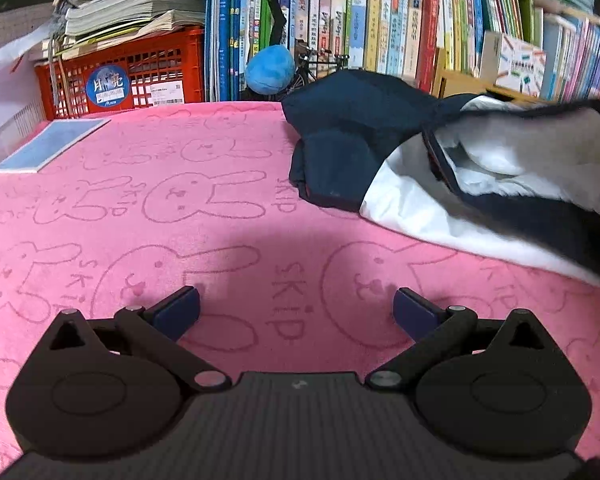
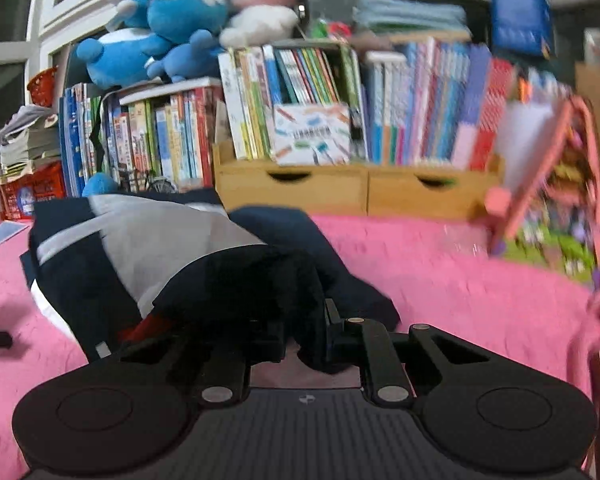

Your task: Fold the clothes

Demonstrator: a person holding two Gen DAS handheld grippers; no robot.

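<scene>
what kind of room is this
Probably a child's bedroom or playroom: packed bookshelves, plush toys on top, and a pink bunny-print blanket as the work surface.

Readable words
"SKIP" repeats on the pink rabbit-print blanket point(image 1: 220, 240); the red crate's point(image 1: 160, 60) round blue sticker point(image 1: 107, 87) reads "Moon".

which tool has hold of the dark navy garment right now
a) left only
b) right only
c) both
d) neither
b: the right tool is closed on a fold of the navy garment, while the left tool is spread wide over bare pink blanket, apart from the cloth.
</scene>
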